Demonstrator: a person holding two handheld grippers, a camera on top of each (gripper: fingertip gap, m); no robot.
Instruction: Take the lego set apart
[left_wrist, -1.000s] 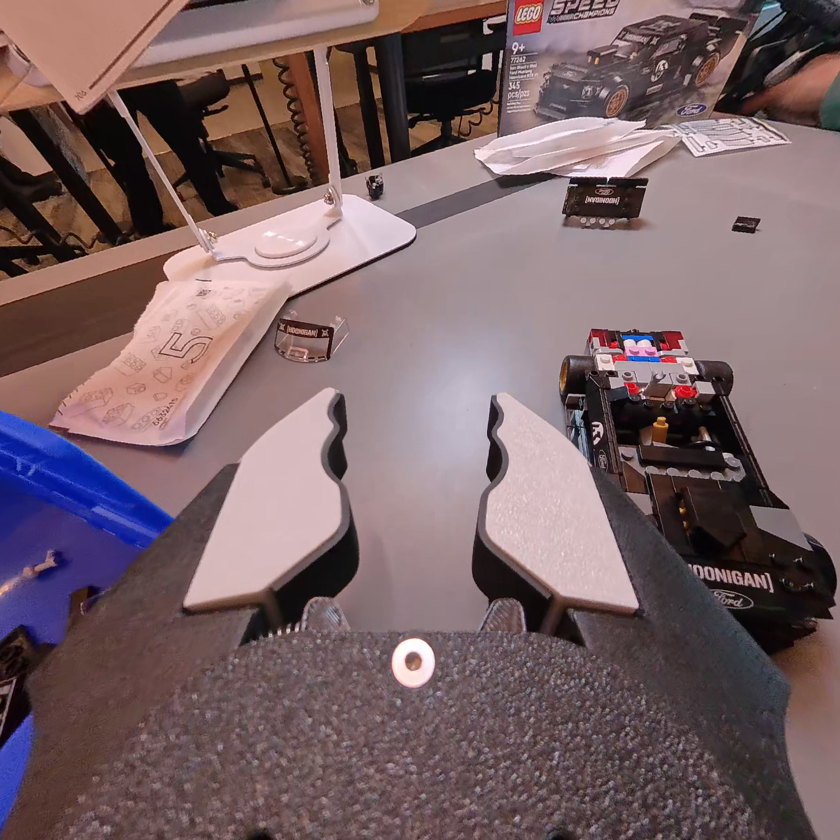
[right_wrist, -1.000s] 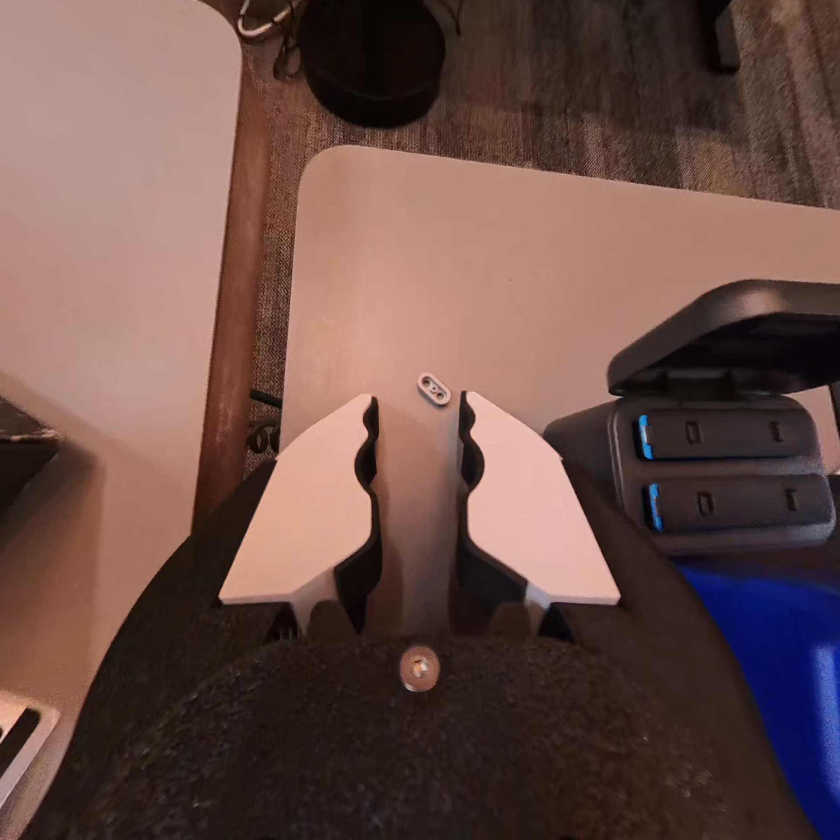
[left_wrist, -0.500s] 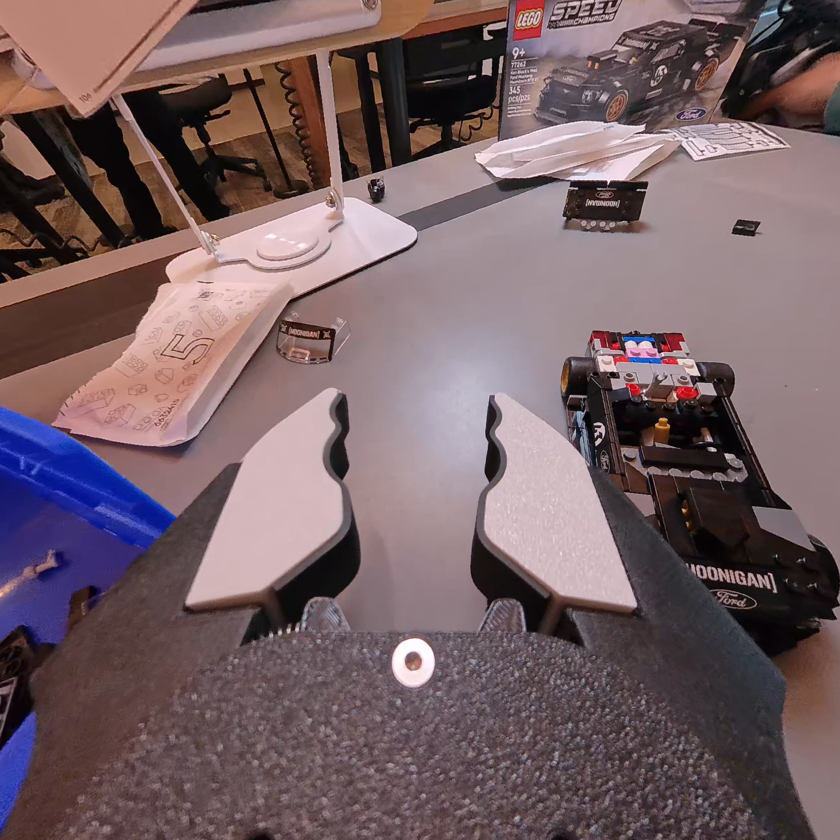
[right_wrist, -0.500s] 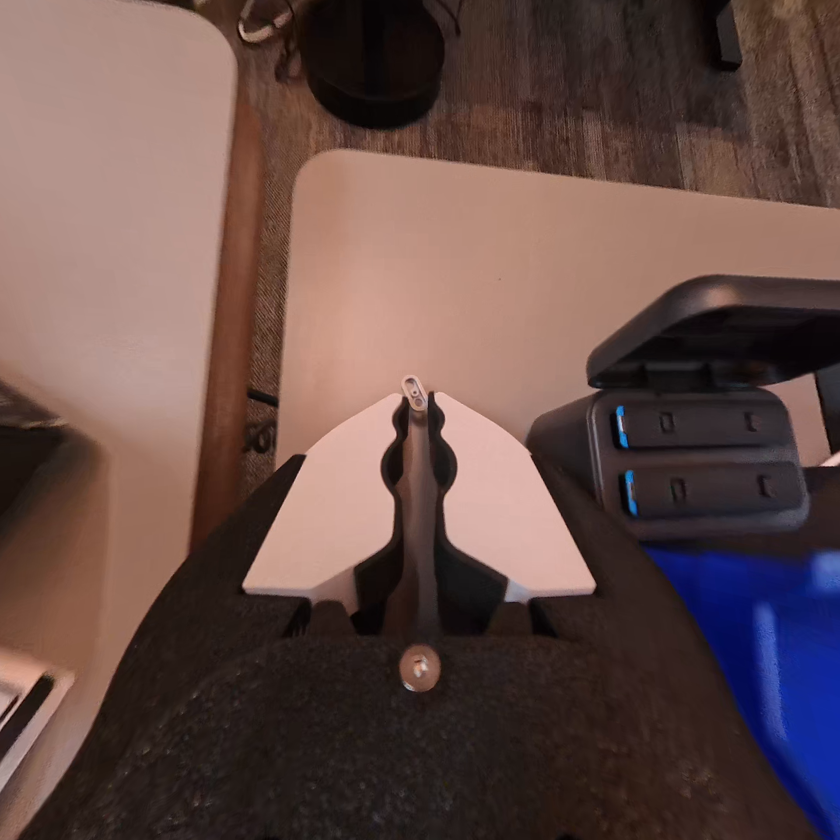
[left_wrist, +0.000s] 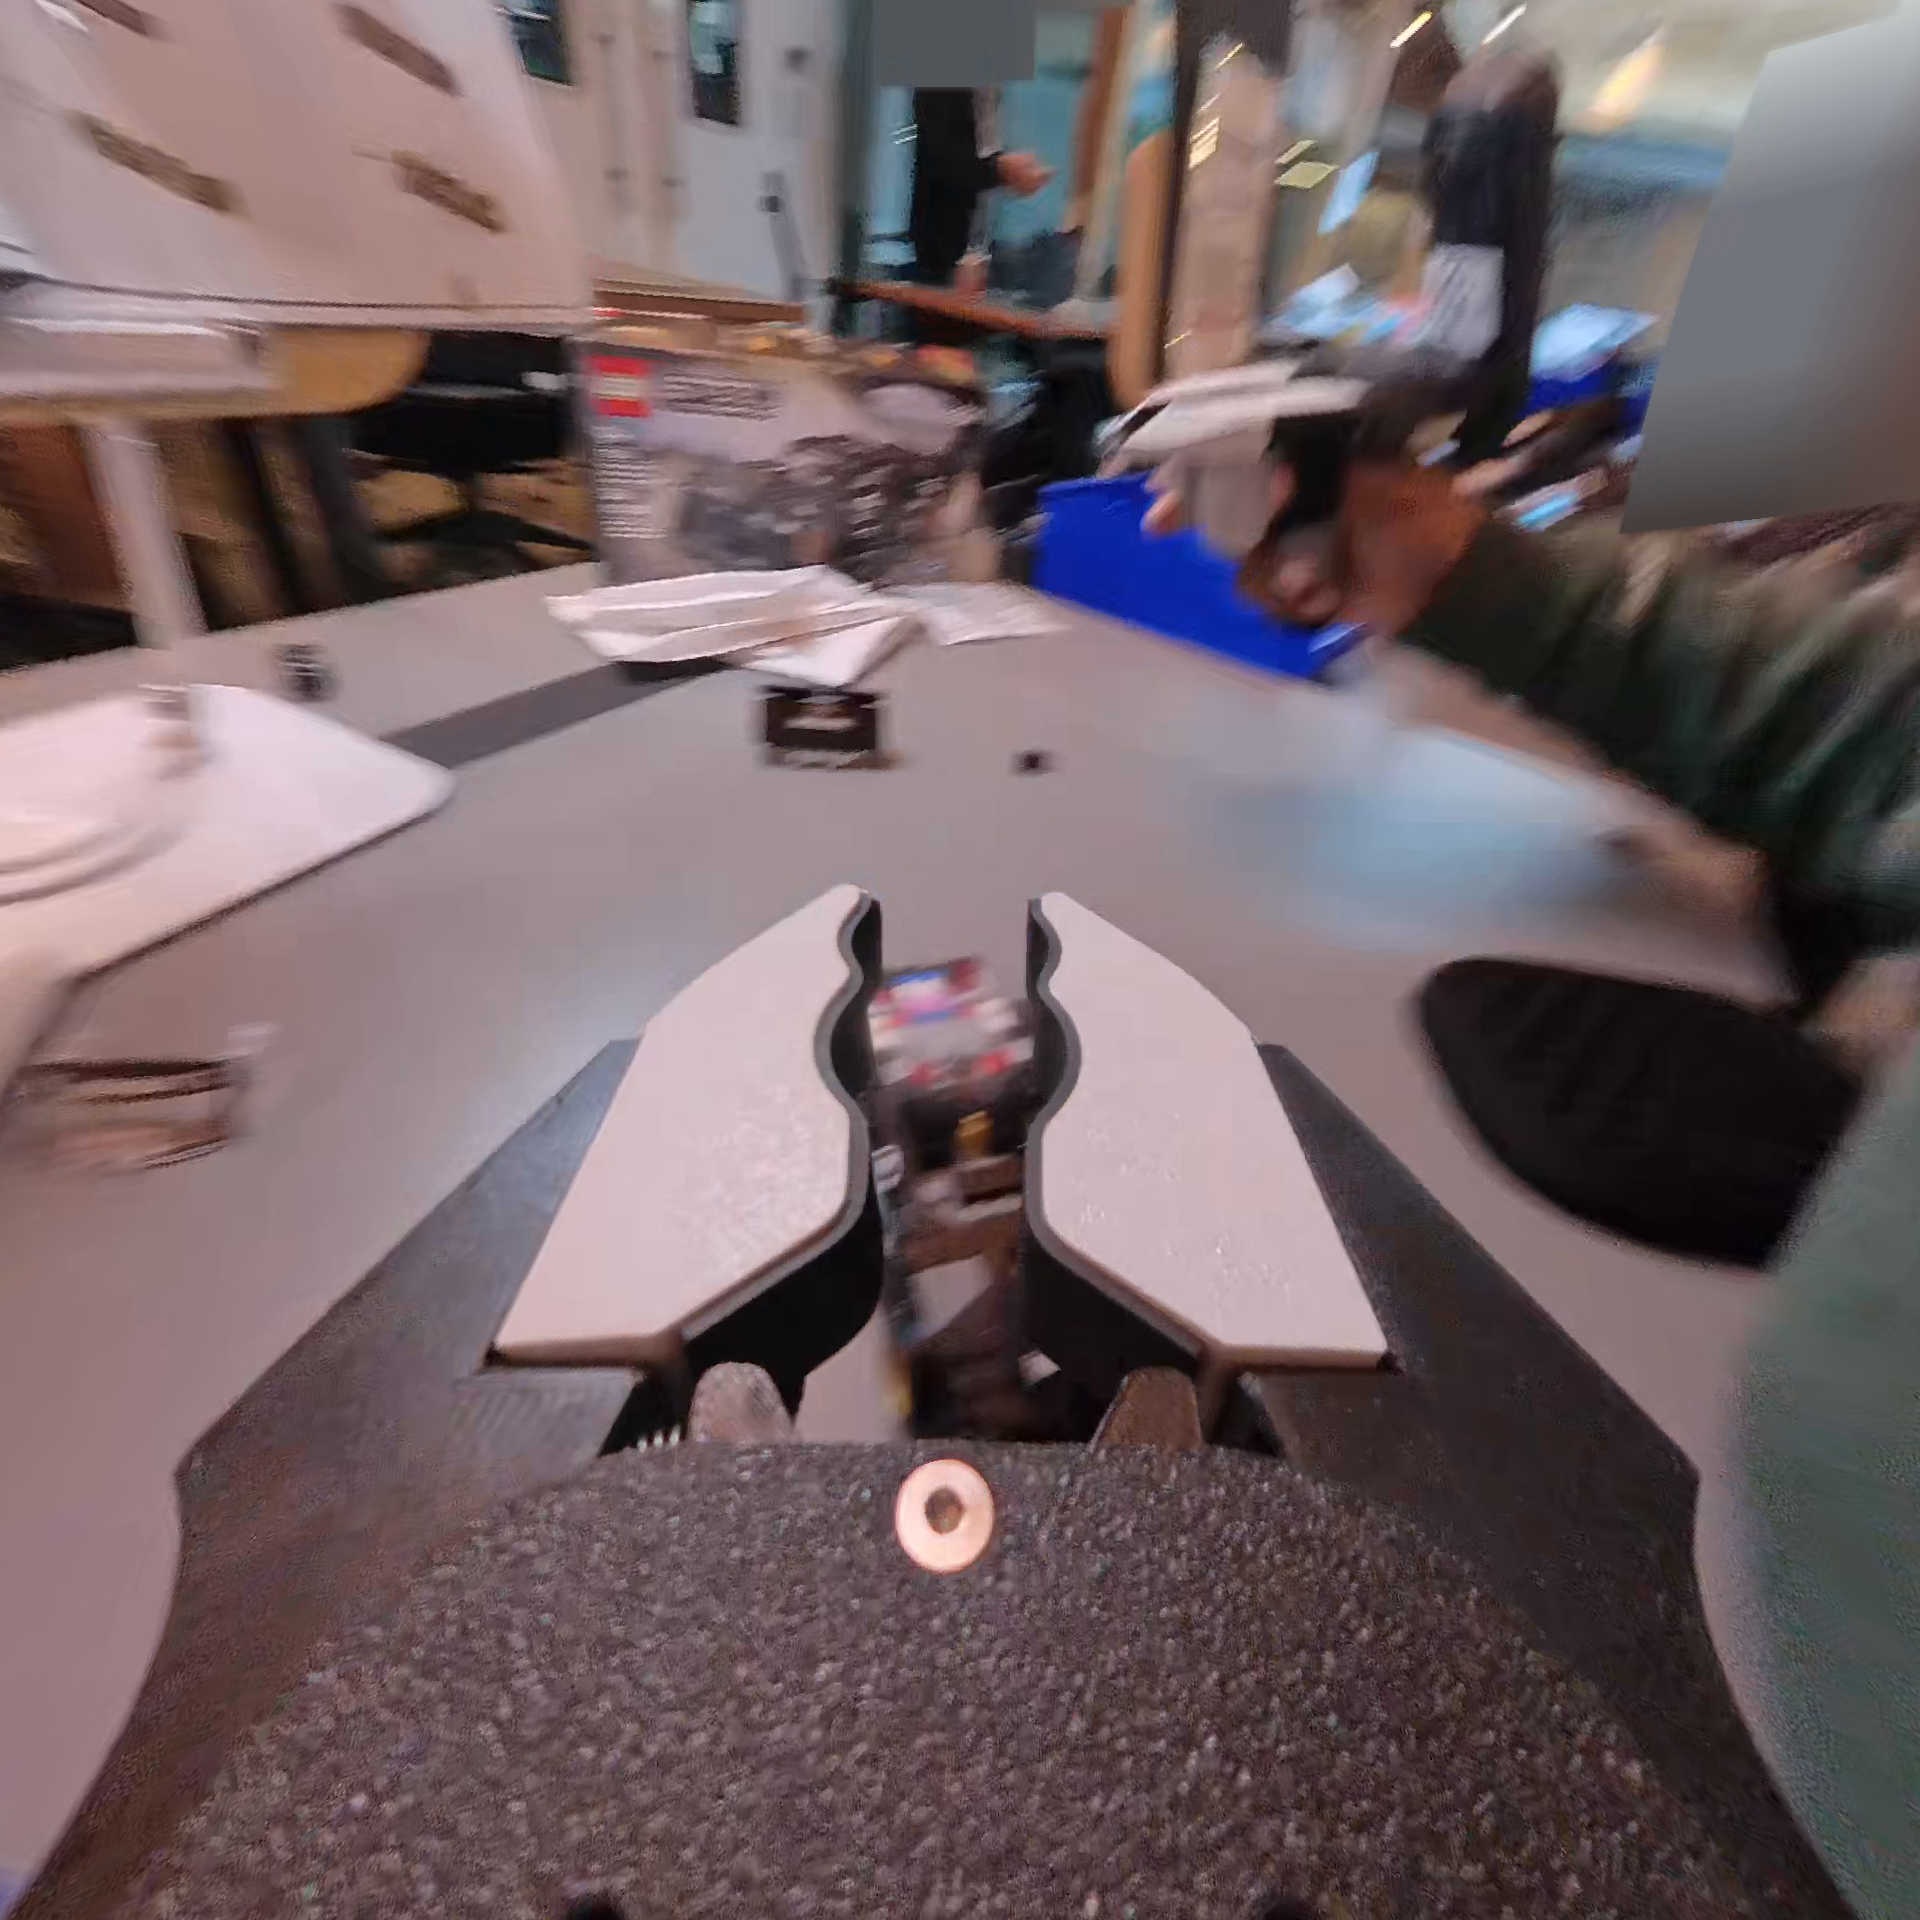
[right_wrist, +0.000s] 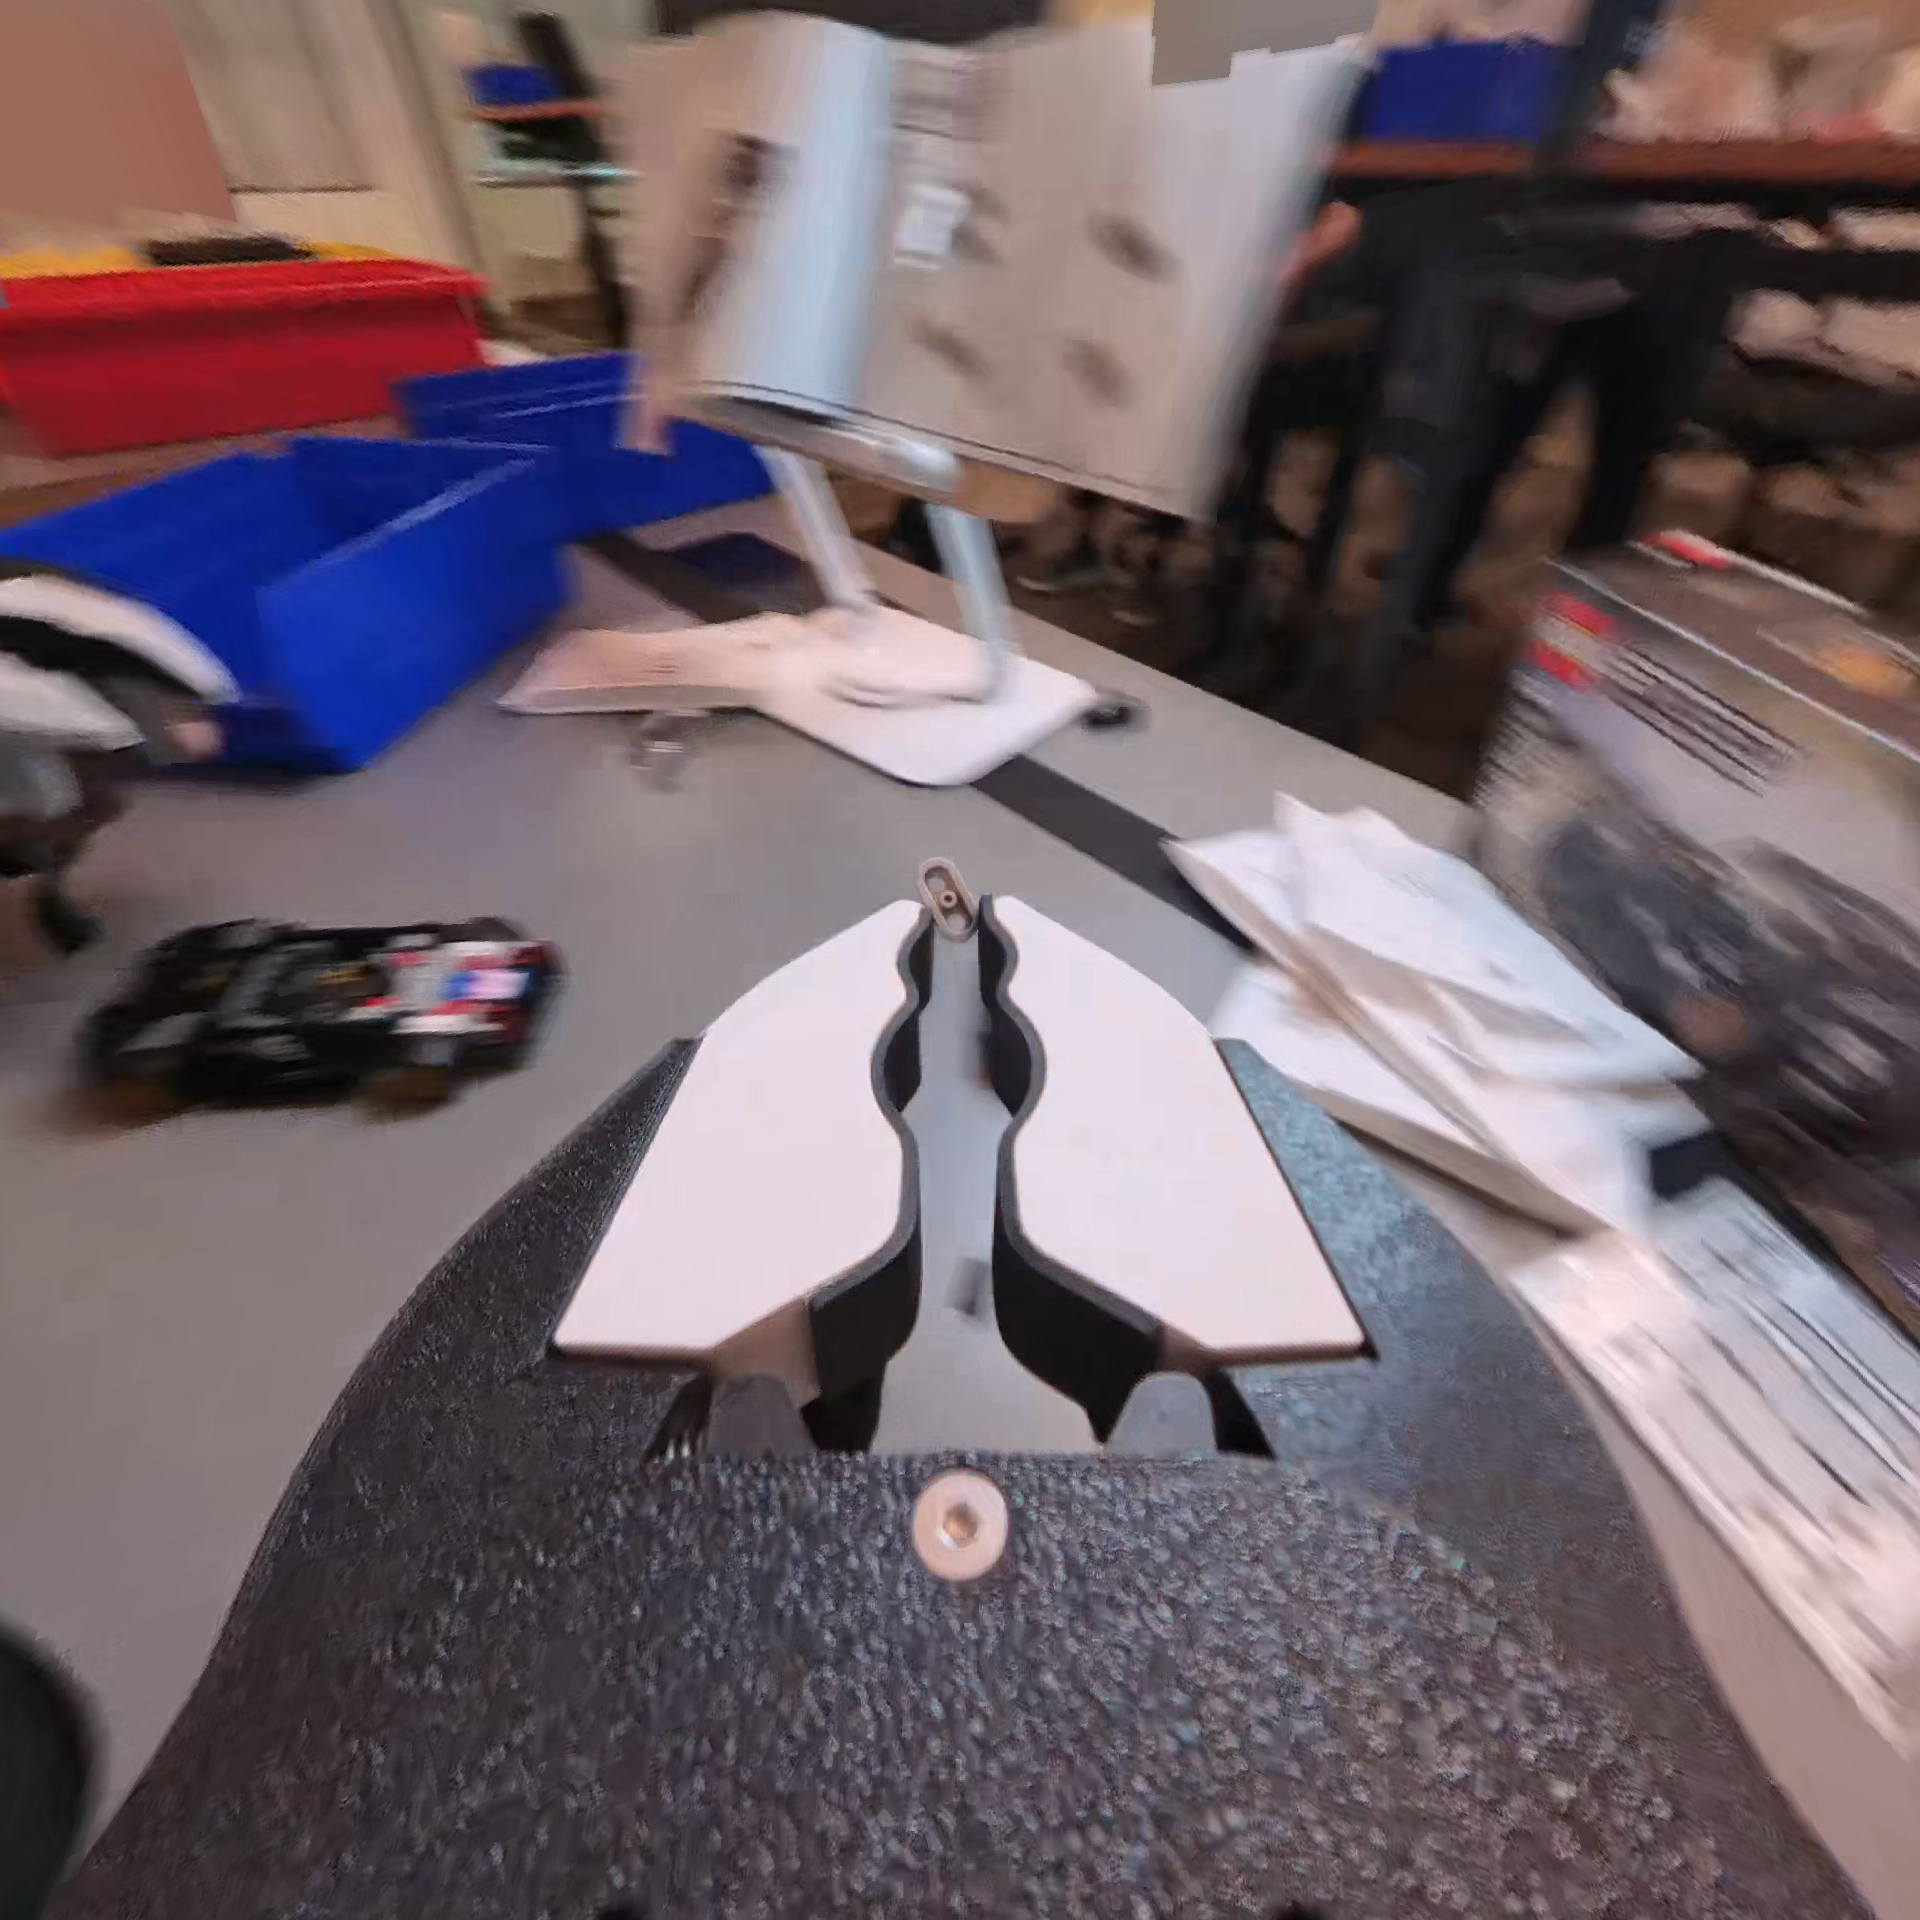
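The black Lego car (right_wrist: 322, 1003) lies on the grey table (right_wrist: 520, 1195). In the left wrist view it shows blurred through the narrow gap between my left gripper's (left_wrist: 951, 909) fingers (left_wrist: 727, 1122). Those fingers are partly closed, and I see no grip on the car. My right gripper (right_wrist: 951, 902) is shut on a small grey Lego piece (right_wrist: 945, 906) at its tips, above the table and right of the car. It also shows far off in the left wrist view (left_wrist: 1226, 416), held by a hand with a green sleeve.
Blue bins (right_wrist: 395, 582) and a red bin (right_wrist: 208, 343) stand behind the car. There is a white lamp base (left_wrist: 208, 790), white paper bags (right_wrist: 1403, 987) and the set's box (left_wrist: 748, 478). A black plate piece (left_wrist: 821, 722) and a tiny black piece (left_wrist: 1031, 762) lie mid-table. Across from one pair of fingers to the other is roughly 30 cm.
My right gripper closed on the small grey piece and swung over to the Lego table. My left gripper moved right over the car and its fingers narrowed. Both views are motion-blurred.
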